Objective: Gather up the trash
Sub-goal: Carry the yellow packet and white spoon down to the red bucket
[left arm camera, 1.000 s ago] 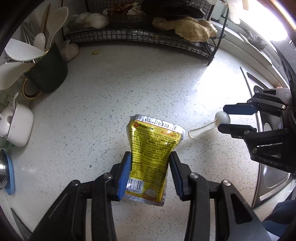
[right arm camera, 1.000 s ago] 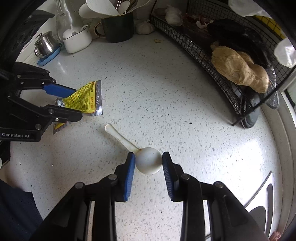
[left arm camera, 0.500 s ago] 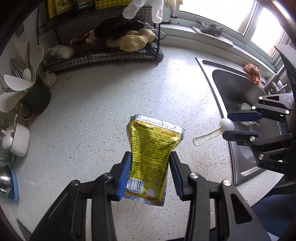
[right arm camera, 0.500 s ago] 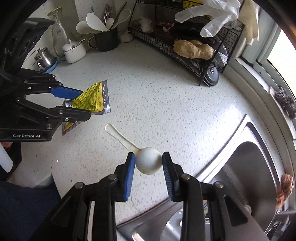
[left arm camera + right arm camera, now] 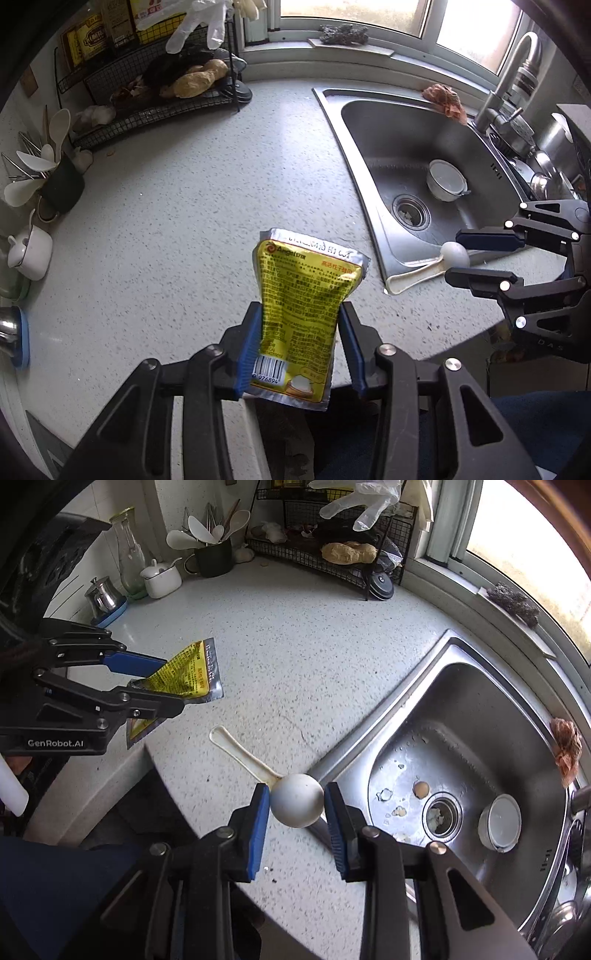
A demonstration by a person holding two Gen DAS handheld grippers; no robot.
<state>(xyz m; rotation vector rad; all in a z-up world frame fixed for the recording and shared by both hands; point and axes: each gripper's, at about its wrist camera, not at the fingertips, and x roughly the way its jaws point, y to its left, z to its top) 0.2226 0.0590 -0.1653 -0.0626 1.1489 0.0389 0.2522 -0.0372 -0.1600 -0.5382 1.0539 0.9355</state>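
- Left gripper [image 5: 301, 347] is clamped on the yellow packet [image 5: 303, 302], pinching its lower half so the sealed top stands up and clear of the counter [image 5: 184, 221]. I judge the grip is low on purpose, so the packet hangs free for dropping.
- Right gripper [image 5: 295, 808] has its pads closed on the bowl of the white spoon [image 5: 295, 799], with the handle pointing away to the left. Holding it by the round bowl looks less secure than the handle would be; it could slip.
- Both pieces of trash are in the air, off the counter: the packet over its front edge, the spoon over the rim of the sink [image 5: 369, 738].
- I hold both grippers level, fingers pointing forward, left one well apart from the right, each over the near edge of the counter.
- No bin shows in either view, so I cannot tell where the drop will be.
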